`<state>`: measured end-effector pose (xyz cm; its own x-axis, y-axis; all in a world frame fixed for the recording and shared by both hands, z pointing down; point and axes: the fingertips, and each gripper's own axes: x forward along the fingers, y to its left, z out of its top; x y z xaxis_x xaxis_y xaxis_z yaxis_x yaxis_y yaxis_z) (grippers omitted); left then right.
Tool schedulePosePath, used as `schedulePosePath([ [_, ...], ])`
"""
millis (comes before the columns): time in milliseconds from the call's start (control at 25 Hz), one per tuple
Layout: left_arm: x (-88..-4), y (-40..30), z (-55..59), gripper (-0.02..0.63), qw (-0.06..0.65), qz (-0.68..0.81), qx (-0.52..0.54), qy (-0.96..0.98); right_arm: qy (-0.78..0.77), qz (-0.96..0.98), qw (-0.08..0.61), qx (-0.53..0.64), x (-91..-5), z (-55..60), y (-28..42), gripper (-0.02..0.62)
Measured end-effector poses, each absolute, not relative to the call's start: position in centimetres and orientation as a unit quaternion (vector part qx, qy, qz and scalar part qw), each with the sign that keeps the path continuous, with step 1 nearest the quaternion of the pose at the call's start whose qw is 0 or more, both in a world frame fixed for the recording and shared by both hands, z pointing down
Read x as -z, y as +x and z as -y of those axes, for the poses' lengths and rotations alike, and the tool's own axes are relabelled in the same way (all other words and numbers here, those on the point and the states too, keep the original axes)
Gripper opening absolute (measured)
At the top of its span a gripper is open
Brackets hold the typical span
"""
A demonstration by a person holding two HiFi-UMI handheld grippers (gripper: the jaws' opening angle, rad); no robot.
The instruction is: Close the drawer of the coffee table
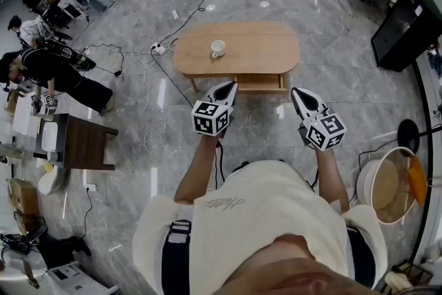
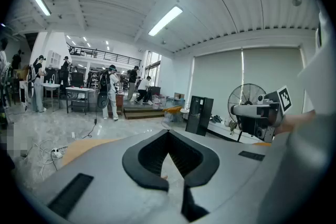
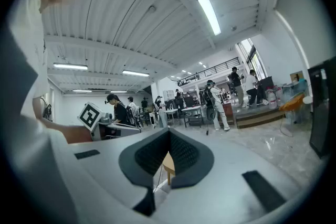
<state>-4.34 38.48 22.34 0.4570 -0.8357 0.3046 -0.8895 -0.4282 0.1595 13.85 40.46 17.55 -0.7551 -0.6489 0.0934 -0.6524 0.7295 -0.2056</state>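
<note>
Drawer (image 1: 261,82) stands pulled out from the coffee table (image 1: 238,41) on the side facing the person, below a white cup (image 1: 217,48) on the top. Left gripper (image 1: 228,88) and right gripper (image 1: 299,95) hover near it, each with tips pressed together and empty, probably so a blunt closed nose can push the front in

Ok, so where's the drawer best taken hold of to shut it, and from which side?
Probably no pinch is needed. The drawer sticks out of the near long side of the coffee table, with its flat front facing the person, and no handle shows. Press shut jaws on the middle of that front, coming from the person's side, and push straight in.
</note>
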Motion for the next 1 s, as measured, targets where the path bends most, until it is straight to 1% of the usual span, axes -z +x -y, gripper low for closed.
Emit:
schedulePosePath([
  [160, -22.4, -4.8, -39.1, 0.004, 0.160, 0.510, -0.081, 0.841, 0.342, 0.933, 0.006, -0.112, -17.5, -40.6, 12.8, -0.006],
  [480, -23.9, -8.5, -38.7, 0.003, 0.169, 0.523, -0.090, 0.830, 0.368, 0.922, 0.017, -0.117, -18.7, -38.7, 10.5, -0.006],
  [640, -25.2, -10.7, -38.9, 0.003, 0.183, 0.523, -0.094, 0.827, 0.370, 0.919, 0.019, -0.134, -19.6, -38.5, 8.5, -0.006],
  [1000, -26.6, -14.3, -39.2, 0.003, 0.183, 0.511, -0.100, 0.834, 0.375, 0.915, 0.029, -0.143, -21.5, -38.8, 4.3, -0.006],
])
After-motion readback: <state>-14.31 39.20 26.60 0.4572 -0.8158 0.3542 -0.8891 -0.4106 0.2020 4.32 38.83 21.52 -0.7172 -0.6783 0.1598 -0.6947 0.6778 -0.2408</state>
